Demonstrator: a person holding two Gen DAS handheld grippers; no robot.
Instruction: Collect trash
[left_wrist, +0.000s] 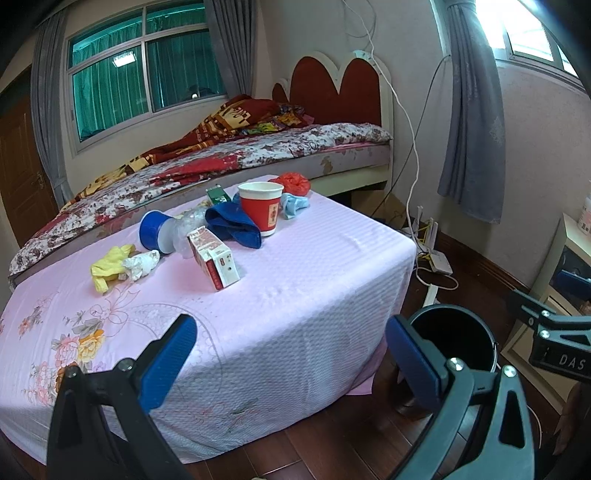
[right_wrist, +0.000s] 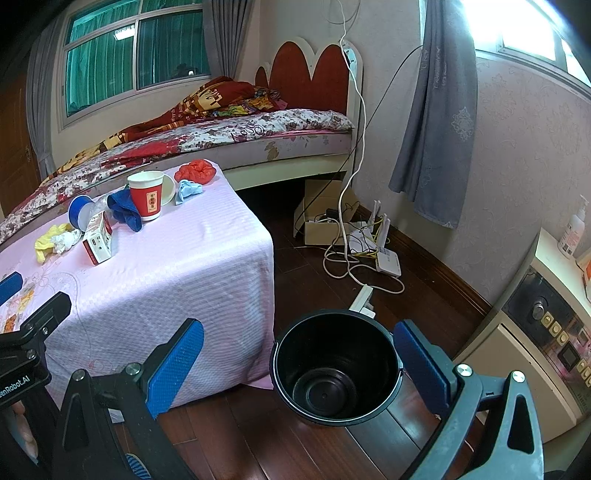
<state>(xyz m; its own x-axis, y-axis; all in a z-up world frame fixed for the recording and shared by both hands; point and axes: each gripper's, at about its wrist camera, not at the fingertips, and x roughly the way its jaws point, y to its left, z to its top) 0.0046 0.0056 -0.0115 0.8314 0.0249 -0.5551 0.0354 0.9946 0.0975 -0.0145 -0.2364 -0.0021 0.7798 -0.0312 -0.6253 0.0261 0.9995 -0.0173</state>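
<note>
Trash lies on a pink-clothed table: a red paper cup, a red and white carton, a blue-capped plastic bottle, a blue cloth, yellow and white wads, a red bag and a light blue wad. A black bucket stands on the floor right of the table, with nothing inside. My left gripper hovers open over the table's near corner. My right gripper hangs open above the bucket. Neither holds anything.
A bed with a red headboard runs behind the table. Cables, a router and a cardboard box clutter the floor by the wall. A cabinet with a safe stands at right. Dark wood floor lies between table and cabinet.
</note>
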